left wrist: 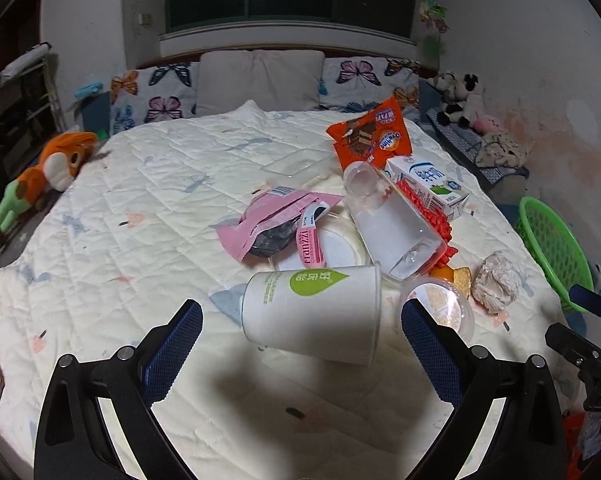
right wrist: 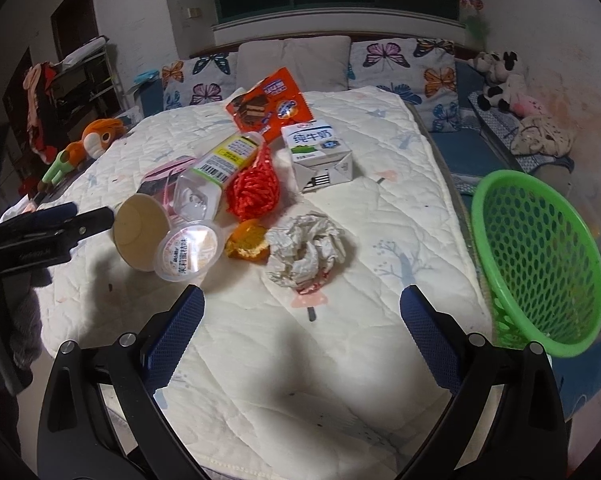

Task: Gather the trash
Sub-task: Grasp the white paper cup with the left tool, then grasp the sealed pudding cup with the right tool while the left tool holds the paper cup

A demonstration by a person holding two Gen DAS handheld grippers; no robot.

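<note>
- Trash is seen heaped on the quilted bed [right wrist: 380, 184], toward its right side, with the green basket [right wrist: 540, 264] standing just beside the bed's right edge
- The left tongs [left wrist: 302, 314] are spread wide, both blue pads bare, and the white paper cup [left wrist: 312, 312] lies on its side between them; contact with the pads cannot be told
- The right tongs [right wrist: 302, 302] are likewise held wide and grip nothing; only quilt is framed between the pads
- A crumpled tissue wad [right wrist: 306, 250] is found just ahead of the right tongs, touching an orange peel [right wrist: 246, 240] on its left
- A small sealed jelly cup [right wrist: 190, 250] is tipped against the paper cup's brown base
- A clear bottle [left wrist: 388, 224] is laid on its side behind the paper cup, with red mesh netting [right wrist: 254, 188] bunched along it
- A milk carton [right wrist: 320, 152] is set upright behind the netting, and an orange snack wrapper [right wrist: 266, 106] is propped farther back
- A pink wrapper [left wrist: 268, 220] is spread left of the bottle, partly over a clear plastic lid [left wrist: 340, 244]
- An orange plush toy [left wrist: 56, 164] is placed at the bed's left edge, well apart from the pile
- Butterfly pillows [right wrist: 420, 68] are lined up at the headboard
</note>
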